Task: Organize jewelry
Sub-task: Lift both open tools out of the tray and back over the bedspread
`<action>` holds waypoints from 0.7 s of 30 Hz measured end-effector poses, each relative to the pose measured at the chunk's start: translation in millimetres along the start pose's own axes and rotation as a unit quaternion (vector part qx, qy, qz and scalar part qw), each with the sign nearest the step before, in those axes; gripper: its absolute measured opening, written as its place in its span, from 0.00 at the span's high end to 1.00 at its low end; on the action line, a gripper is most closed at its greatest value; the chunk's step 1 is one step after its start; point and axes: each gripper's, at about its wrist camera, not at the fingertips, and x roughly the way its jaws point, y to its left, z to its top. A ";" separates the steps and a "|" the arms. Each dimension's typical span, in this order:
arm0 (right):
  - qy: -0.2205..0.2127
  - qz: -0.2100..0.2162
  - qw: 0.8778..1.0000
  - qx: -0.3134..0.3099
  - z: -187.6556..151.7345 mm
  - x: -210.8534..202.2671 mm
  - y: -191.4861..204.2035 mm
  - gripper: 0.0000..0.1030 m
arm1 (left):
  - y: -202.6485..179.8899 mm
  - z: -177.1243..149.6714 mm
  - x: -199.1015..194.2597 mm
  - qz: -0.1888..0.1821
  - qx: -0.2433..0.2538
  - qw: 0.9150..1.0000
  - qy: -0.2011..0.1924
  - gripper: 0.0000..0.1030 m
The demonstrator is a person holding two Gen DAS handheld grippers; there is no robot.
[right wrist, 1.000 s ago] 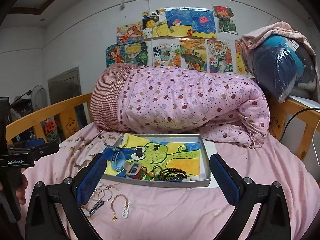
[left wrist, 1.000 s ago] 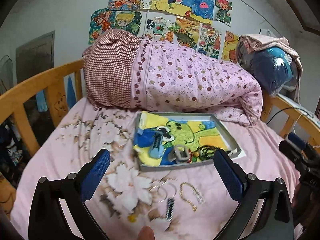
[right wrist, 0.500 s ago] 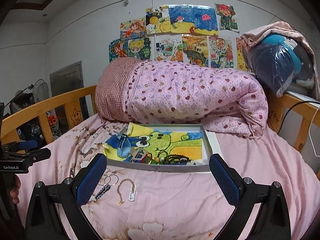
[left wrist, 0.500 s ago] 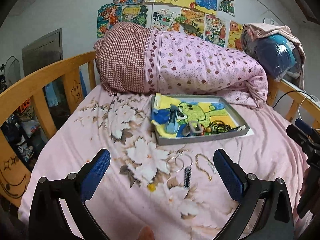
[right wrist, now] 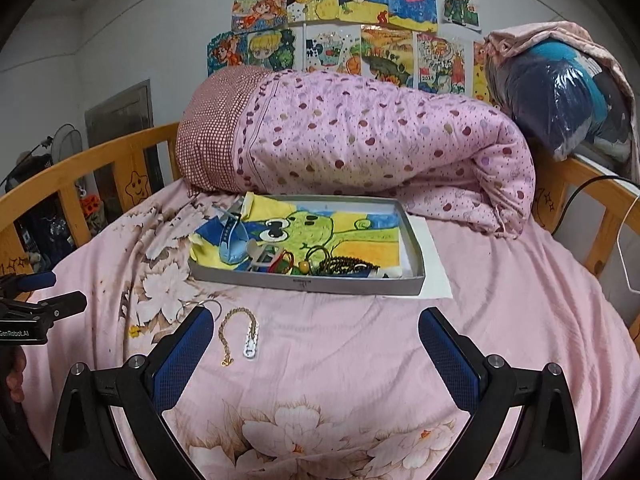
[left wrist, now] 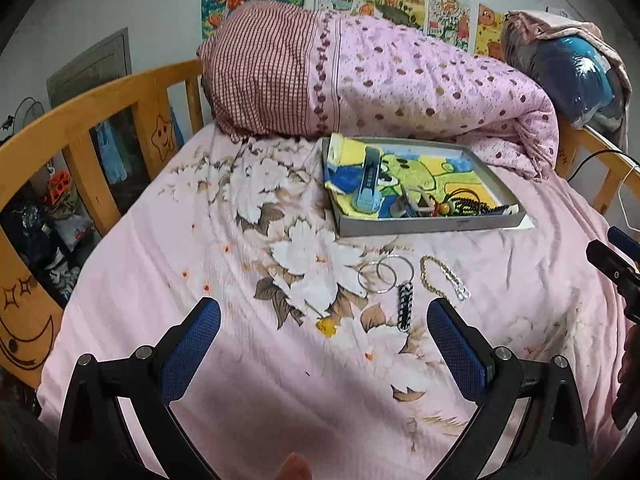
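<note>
Both grippers, left (left wrist: 324, 344) and right (right wrist: 316, 344), hover spread wide and empty. A gold chain (right wrist: 236, 332) and key rings (left wrist: 384, 278) lie on the bedsheet (left wrist: 200, 240), seemingly awaiting the grey tray (right wrist: 308, 282)

Counting one tray (left wrist: 424, 227), two rings (left wrist: 386, 279) and one gold chain (left wrist: 434, 278) lying just in front of it.

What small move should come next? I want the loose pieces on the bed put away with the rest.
Probably lower the open right claw onto the gold chain: it lies loose on the sheet in front of the tray, nearest that claw, and both claws are empty.
</note>
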 end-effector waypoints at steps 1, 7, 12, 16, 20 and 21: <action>0.002 0.000 1.000 0.000 -0.2 1.3 0.8 0.00 | -0.2 -0.5 1.3 0.000 0.000 1.000 0.003 0.02; 0.016 0.003 1.000 -0.007 -3.8 11.7 4.3 0.00 | 0.8 -2.2 9.3 0.001 -0.001 1.000 0.018 0.02; 0.029 0.005 1.000 -0.010 -4.5 20.5 6.0 0.00 | 3.3 -0.8 16.6 0.000 -0.007 0.999 0.032 0.02; 0.042 0.004 0.999 -0.006 -5.7 28.0 4.8 0.00 | 5.5 0.9 23.7 0.006 -0.012 0.999 0.040 0.02; 0.055 0.003 0.998 0.002 -6.8 36.3 2.6 0.00 | 7.3 2.0 32.7 0.010 -0.017 0.999 0.050 0.02; 0.058 0.002 0.998 0.003 -6.7 38.5 1.9 0.00 | 8.2 2.3 35.2 0.009 -0.019 0.998 0.053 0.02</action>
